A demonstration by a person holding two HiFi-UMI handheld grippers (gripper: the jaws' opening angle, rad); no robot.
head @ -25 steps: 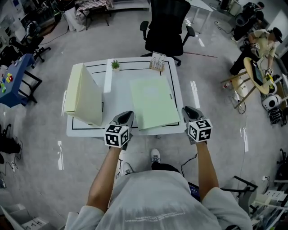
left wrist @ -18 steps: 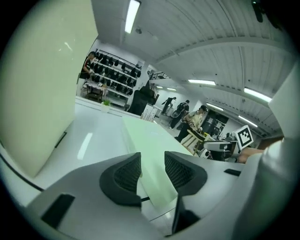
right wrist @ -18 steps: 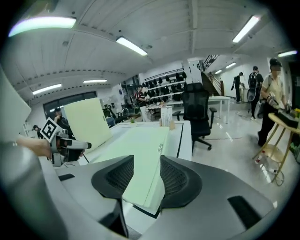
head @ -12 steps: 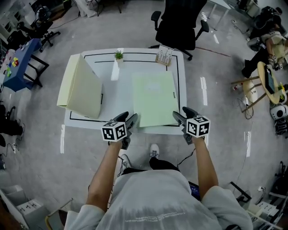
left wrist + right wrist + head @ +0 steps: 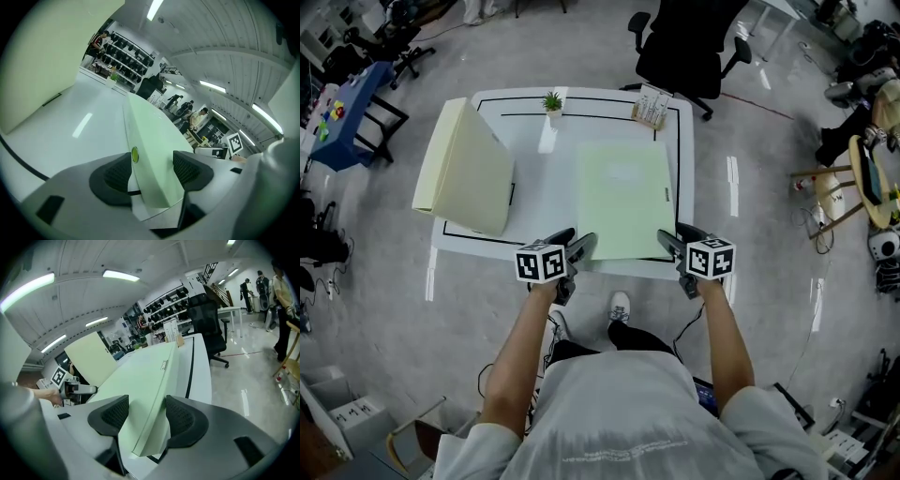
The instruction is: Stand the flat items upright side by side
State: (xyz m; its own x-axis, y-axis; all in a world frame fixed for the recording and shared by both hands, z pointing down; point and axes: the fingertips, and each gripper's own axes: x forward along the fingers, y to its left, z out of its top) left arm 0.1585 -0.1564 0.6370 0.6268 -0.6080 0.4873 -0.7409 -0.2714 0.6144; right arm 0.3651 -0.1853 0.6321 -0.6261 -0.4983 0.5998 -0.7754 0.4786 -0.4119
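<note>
On the table [image 5: 548, 178], two folders [image 5: 623, 202] [image 5: 473, 178] (one upright)

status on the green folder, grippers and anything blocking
Left gripper jaws just opening, right gripper jaws easing closed; green folder's near corners between them, neither clamped. Lies flat on table. Cream folder upright at left, nothing in the way.
</note>
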